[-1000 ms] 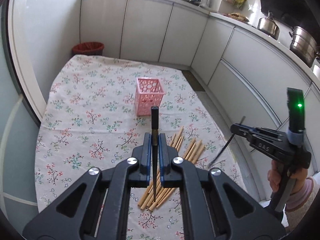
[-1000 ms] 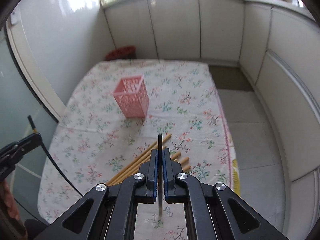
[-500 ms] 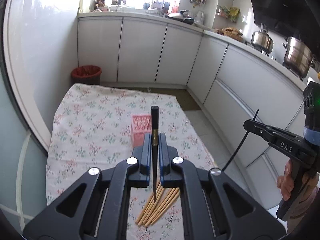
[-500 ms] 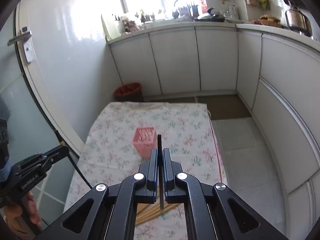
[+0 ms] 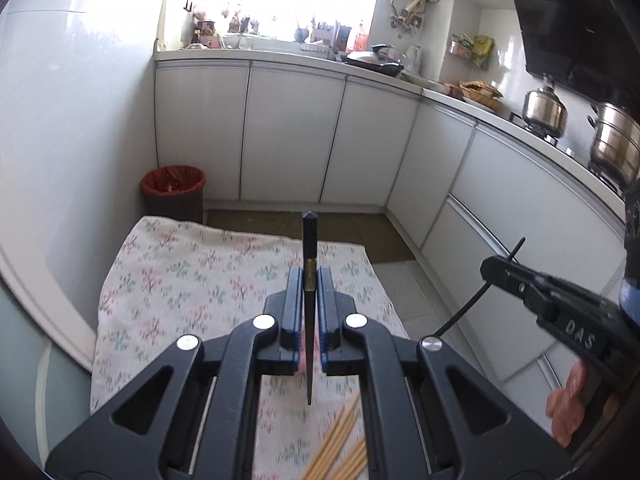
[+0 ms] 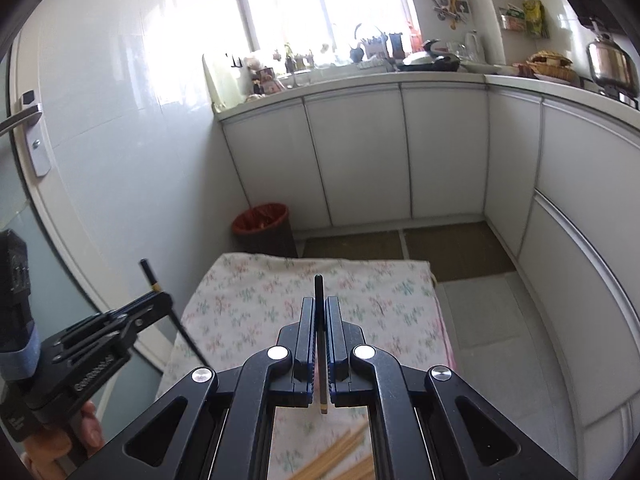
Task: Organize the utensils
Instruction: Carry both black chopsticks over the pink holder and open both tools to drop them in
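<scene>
Both grippers have risen since the earlier frame; the pink basket is now out of sight behind them.
The left gripper (image 5: 309,292) has its jaws clamped on a black chopstick (image 5: 309,240), and the right gripper (image 6: 319,316) is clamped on a second black chopstick (image 6: 318,292), both above the desk's floral cloth (image 5: 180,280). Wooden chopsticks (image 5: 340,448) lie near its near edge.
</scene>
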The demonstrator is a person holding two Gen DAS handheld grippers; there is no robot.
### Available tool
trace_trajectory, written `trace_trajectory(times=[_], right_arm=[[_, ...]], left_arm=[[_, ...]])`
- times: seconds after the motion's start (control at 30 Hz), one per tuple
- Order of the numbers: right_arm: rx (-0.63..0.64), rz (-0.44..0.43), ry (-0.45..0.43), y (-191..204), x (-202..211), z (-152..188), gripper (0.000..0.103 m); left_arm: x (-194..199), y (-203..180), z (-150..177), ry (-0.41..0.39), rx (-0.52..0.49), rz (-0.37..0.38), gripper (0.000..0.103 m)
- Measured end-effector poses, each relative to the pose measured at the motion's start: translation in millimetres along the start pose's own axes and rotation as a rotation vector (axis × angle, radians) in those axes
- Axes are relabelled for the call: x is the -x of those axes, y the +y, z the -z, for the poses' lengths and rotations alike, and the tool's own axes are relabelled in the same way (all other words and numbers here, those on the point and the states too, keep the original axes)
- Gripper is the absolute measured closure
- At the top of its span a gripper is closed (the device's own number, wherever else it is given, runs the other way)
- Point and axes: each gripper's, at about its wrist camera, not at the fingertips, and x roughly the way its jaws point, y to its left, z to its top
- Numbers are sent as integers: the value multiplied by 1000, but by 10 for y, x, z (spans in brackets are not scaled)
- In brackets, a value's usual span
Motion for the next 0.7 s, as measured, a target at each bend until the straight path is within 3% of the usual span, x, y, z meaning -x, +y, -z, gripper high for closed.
trace_trajectory(times=[0.17, 0.37, 0.7], right_arm=[[-11, -31, -2, 5, -474, -142, 98], [-32, -57, 40, 12, -1111, -53, 98], [-10, -78, 125, 103, -1743, 194, 98]], left_arm=[[-421, 83, -92, -7, 22, -5, 95], [-963, 213, 110, 65, 45, 17, 95], [-589, 432, 51, -25, 75, 47, 95]])
